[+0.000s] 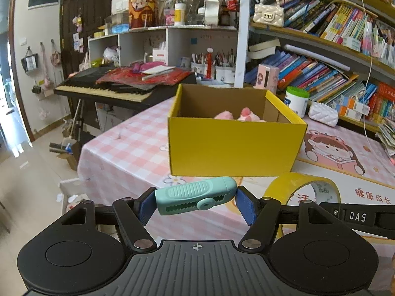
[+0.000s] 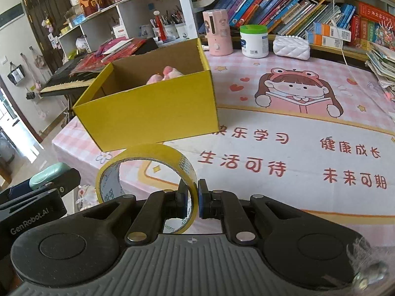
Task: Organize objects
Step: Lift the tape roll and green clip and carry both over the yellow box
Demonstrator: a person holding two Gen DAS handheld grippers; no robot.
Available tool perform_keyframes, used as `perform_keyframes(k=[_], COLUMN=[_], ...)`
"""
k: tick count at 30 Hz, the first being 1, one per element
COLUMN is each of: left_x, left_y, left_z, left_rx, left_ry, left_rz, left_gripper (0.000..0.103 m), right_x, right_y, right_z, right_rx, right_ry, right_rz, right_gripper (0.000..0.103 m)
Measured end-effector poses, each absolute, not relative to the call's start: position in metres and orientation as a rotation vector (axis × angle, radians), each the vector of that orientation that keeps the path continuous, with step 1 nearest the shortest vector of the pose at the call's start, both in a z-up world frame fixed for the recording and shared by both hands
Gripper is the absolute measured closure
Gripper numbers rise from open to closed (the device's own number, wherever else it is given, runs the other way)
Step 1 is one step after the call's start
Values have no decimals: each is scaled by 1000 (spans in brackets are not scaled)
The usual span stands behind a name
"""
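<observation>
Printed on the pink worktop [image 2: 308, 74] cover: 快乐学习, 健康成长, 生活可待, 未来可期, beside a cartoon girl with a book. "DAS" on the right tool's body in the left view; "GenRobot.AI" on the left tool's body in the right view. Small print inside the tape core, too small to read.

Left tool [image 1: 196, 201] pinching a teal plastic gadget [image 1: 195, 194] lengthwise between blue pads, held above the worktop's near left edge. Right tool [image 2: 197, 198] pressed together on the wall of a yellow tape roll [image 2: 148, 153], one pad inside the ring, one outside, roll upright.

Open yellow box [image 2: 153, 113] just ahead of both, near the worktop's left edge, pink plush [image 2: 167, 72] inside at the far side. Bare cover to the right of the box; white jar [image 2: 254, 40], pink canister [image 2: 218, 32] and white quilted pouch [image 2: 291, 46] along the far edge below the bookshelf [image 2: 271, 2].
</observation>
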State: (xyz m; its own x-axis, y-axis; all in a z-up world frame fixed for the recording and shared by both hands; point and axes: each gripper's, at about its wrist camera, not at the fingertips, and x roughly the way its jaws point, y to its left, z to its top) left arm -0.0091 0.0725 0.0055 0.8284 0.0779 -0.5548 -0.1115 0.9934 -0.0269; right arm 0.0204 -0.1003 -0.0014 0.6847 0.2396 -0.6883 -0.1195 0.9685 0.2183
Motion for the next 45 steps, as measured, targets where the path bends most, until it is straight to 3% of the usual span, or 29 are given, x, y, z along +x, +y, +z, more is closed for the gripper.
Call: perform_keyframes(k=[19, 45], left_x=[-3, 126], left_y=[86, 54], left_z=[29, 37], left_rx=[-49, 17], left_ry=[472, 425], left_rz=[94, 225], left_gripper=[35, 35], right_x=[31, 192], right_y=[-80, -63], right_z=[24, 47], right_rx=[137, 23], right_ry=[715, 593], right_rz=[202, 408], right_gripper=[95, 95])
